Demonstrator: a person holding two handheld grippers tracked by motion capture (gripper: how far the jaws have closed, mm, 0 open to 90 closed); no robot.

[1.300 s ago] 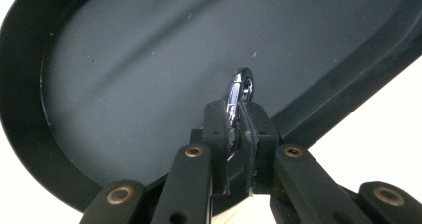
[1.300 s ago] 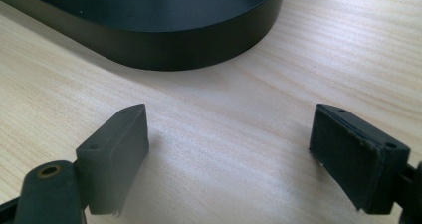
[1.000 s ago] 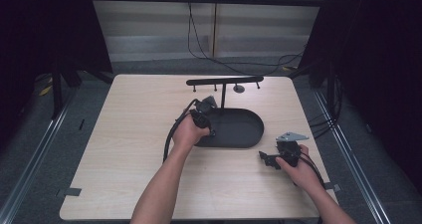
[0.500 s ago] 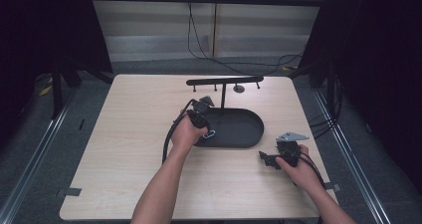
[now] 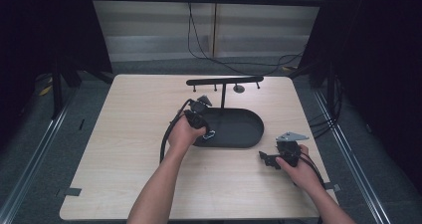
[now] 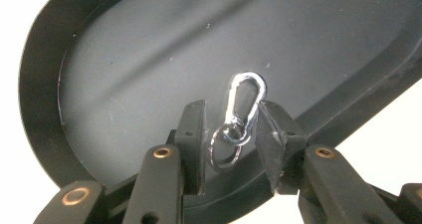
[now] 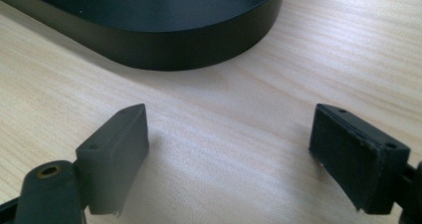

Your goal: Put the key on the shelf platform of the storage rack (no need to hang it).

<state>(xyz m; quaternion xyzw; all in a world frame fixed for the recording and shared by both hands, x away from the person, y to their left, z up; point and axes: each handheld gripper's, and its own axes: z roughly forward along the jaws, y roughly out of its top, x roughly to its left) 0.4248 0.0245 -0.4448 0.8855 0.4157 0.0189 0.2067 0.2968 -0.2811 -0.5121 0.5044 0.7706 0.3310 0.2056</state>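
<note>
No legible text, labels, brands or numbers on any surface. Black tray, wooden counter, silver clip: all unmarked.

Left gripper: black body, thick black cable looping from it. Its two jaws are black blocks with small recessed holes, carried on black link arms with brass-coloured rivets; one pad has a worn, scuffed face. Right gripper: black, with a grey three-cornered plate on top and black cables trailing back. Its pads are dark, rough-textured, each block with small screw holes; one brass-coloured rivet shows. Both forearms bare, no sleeves visible.
</note>
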